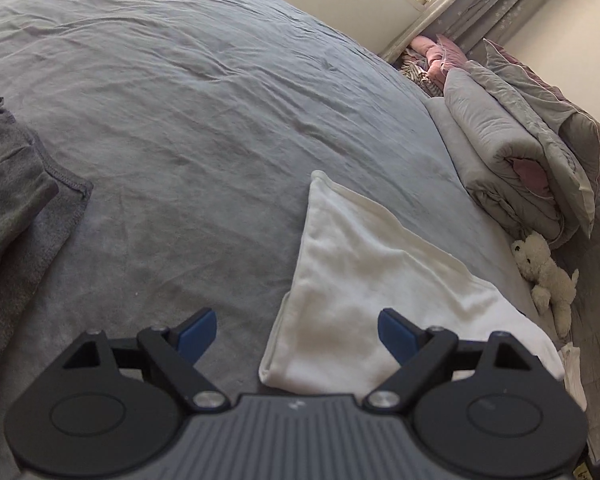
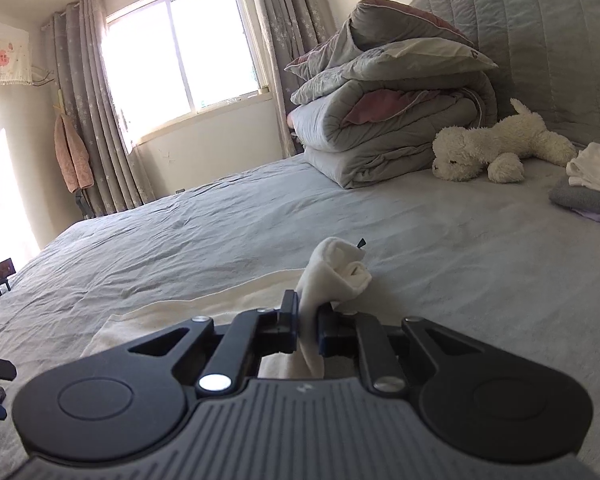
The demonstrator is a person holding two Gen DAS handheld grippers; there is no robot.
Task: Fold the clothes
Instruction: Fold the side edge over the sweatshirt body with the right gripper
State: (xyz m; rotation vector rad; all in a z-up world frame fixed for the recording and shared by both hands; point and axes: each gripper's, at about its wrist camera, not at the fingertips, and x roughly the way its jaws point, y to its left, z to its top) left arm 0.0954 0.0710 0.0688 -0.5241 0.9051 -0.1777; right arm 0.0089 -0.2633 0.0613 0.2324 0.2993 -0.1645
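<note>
Left gripper (image 1: 298,334): jaws spread wide, empty, above the white garment (image 1: 364,280). Right gripper (image 2: 308,322): clamped on a bunched corner of that garment. Grey bedsheet (image 2: 220,232) below.

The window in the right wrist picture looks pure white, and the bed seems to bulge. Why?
Right wrist view: the window is overexposed by daylight, washing out the panes. Left wrist view: the fisheye lens curves the flat grey bedsheet into a dome, and its corners darken.

wide bare bed sheet (image 1: 204,92) ahead lies open; folded quilt stack (image 2: 384,120) and plush dog (image 2: 496,148) block the headboard side
</note>
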